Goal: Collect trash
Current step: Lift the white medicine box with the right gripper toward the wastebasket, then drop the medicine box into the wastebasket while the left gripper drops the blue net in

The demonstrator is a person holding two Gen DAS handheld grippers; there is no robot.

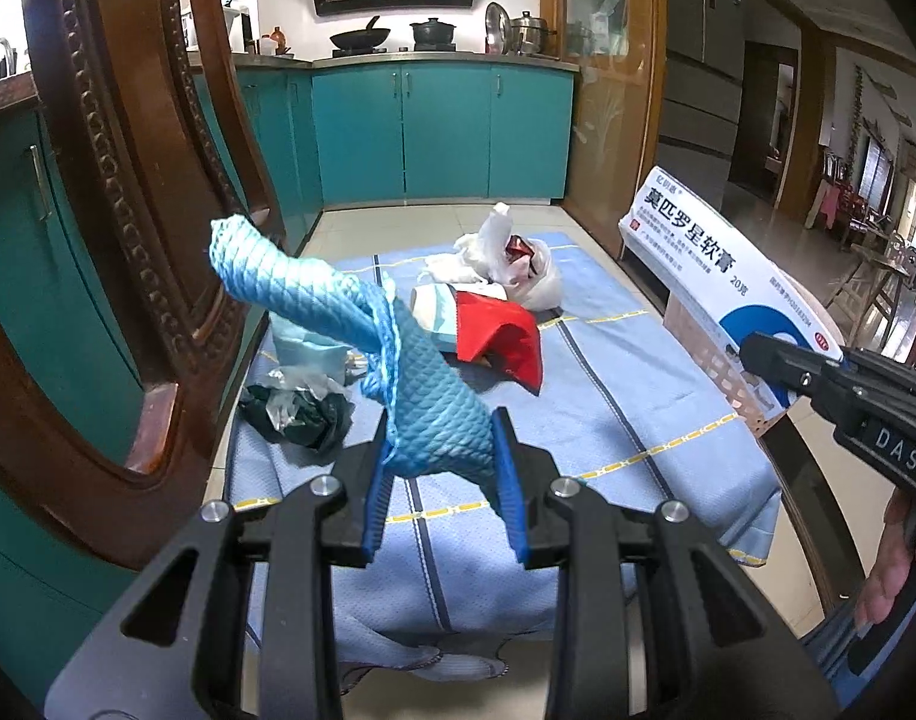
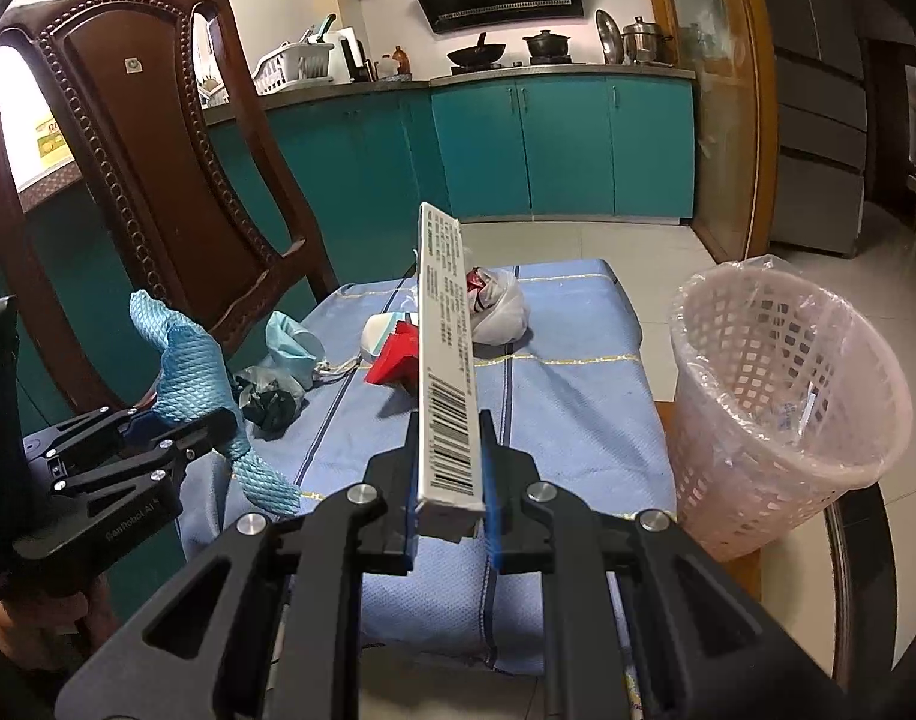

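left gripper: jaws clamp blue mesh cloth, long axis rising toward table's far-left corner | right gripper: jaws pinch ointment box, pointing up toward table's far edge

Both hand-held grippers clamped, loaded

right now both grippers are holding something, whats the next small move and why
Probably swing the right gripper right, over the pink basket, and release. It is shut on the white carton, and the lined basket stands open just beside the table. The left gripper, clamped on blue mesh cloth, can follow.
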